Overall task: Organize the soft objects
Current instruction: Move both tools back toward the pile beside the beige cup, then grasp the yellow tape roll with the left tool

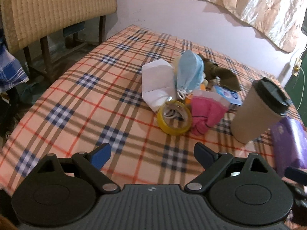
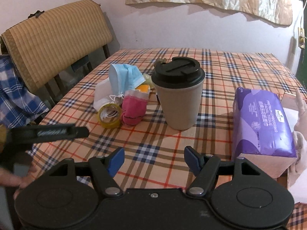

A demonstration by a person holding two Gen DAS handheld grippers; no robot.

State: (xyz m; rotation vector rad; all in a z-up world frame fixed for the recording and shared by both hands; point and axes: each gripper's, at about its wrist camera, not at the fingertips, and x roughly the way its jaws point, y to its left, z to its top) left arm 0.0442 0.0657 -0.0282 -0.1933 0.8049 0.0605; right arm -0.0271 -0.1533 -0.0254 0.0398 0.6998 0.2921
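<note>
- Nearest you: your left gripper [image 1: 152,153], jaws spread wide, nothing btwn the blue pads, just bare plaid tablecloth [image 1: 76,99] under it.
- Your right gripper [image 2: 153,159] is likewise released, pads apart, empty, over the cloth in front of the cup.
- In the right wrist view your left gripper also shows from the side at the left edge, w/ part of your hand [image 2: 11,180] below it.
- Soft stuff is piled mid-table, ahead of the left gripper: white mask [image 1: 157,84] on the left, blue mask [image 1: 189,69] standing up against it, pink cloth [image 1: 205,115] at the front right of the pile.
- Yellow tape roll [image 1: 174,119] lies touching the pink cloth's left side, w/ white mask loops lying inside its ring.
- Olive-brown cloth [image 1: 222,72] sits behind the pile; a blue packet [image 1: 228,94] and something orange [image 2: 144,89] are partly hidden there, can't tell what they are.
- Tan cup w/ black lid [image 2: 180,99] stands upright, right of the pile, apart from it.
- Purple tissue pack [image 2: 264,122] is further right, near the table's edge, resting on a pinkish box [image 2: 268,164].
- Chair w/ woven back [image 2: 57,36] stands at the table's left side.
</note>
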